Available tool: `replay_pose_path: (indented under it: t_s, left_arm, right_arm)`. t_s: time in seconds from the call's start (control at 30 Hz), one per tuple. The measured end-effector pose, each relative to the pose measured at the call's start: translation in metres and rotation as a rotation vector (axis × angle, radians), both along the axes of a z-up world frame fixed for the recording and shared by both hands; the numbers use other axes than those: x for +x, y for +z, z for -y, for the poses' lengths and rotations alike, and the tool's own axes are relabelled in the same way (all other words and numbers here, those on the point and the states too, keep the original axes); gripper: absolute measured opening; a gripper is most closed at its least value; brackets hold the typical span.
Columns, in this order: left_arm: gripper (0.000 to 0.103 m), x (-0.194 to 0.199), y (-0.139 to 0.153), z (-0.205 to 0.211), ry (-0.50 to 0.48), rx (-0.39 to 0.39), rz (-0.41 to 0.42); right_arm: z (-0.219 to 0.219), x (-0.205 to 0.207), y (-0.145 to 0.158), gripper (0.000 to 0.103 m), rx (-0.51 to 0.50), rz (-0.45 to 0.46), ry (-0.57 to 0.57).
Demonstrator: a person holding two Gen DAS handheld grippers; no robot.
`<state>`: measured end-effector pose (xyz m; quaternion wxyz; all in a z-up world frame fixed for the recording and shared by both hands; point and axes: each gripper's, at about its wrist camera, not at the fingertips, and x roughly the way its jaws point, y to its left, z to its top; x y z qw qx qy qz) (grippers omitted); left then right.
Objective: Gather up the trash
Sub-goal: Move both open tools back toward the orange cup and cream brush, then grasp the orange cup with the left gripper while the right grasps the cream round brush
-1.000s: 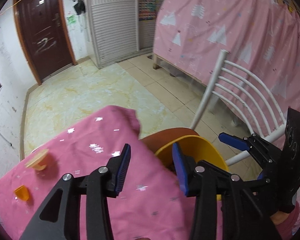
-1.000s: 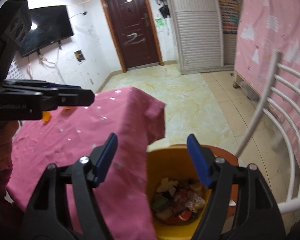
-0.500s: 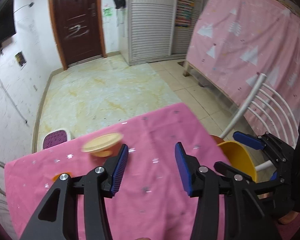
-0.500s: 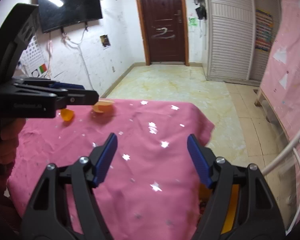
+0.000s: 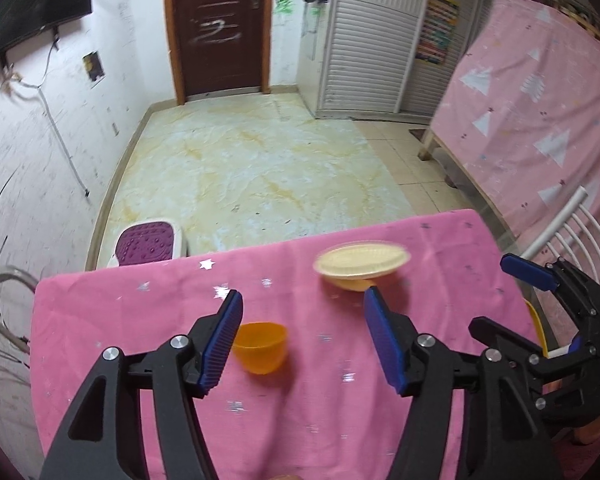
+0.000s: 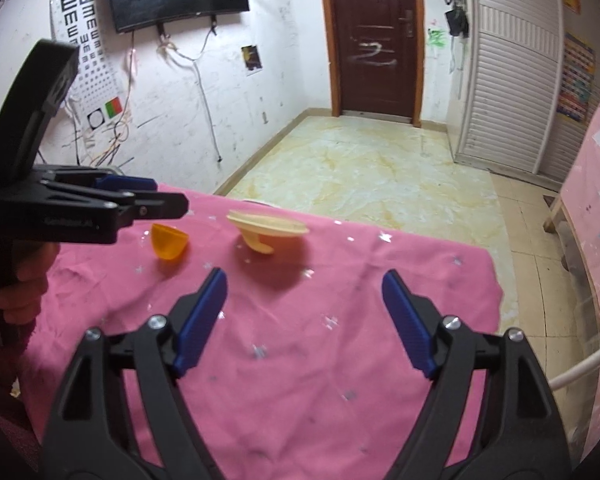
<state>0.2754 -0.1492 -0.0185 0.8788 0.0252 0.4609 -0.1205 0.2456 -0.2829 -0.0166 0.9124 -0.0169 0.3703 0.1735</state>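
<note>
Both grippers, L [image 5: 302, 342] & R [image 6: 304, 320], jaws apart w/ nothing between, just been widening. Orange cup [image 5: 261, 346] looks light, thin plastic; grab rim. Tan lid [image 5: 362, 263] flimsy, pinch edge.

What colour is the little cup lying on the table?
Orange. The little cup shows best in the left wrist view, lying on the pink cloth.

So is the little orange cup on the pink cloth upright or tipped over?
Tipped over: the orange cup lies on its side on the pink tablecloth, mouth sideways.
</note>
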Motion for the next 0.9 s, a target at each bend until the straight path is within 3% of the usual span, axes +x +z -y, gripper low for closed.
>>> replay_pose_path:
  t_s: [0.23, 0.57, 0.63, 0.7, 0.9]
  left_arm:
    - [0.055, 0.012, -0.026, -0.026, 0.027, 0.010, -0.047]
    - [0.055, 0.021, -0.061, -0.031, 0.007, 0.048, -0.085]
    - [0.048, 0.021, -0.064, -0.028, -0.003, 0.071, -0.075]
    - [0.035, 0.019, -0.063, -0.024, -0.007, 0.089, -0.059]
    - [0.033, 0.021, -0.061, -0.032, 0.000, 0.073, -0.067]
  right_arm:
    - [-0.025, 0.026, -0.007, 0.081, -0.015, -0.034, 0.020]
    - [-0.040, 0.048, -0.013, 0.081, -0.028, -0.060, 0.037]
    - [-0.043, 0.052, -0.015, 0.081, -0.026, -0.066, 0.041]
    - [-0.047, 0.056, -0.017, 0.082, -0.026, -0.071, 0.043]
    - [-0.055, 0.071, -0.026, 0.084, -0.003, -0.094, 0.045]
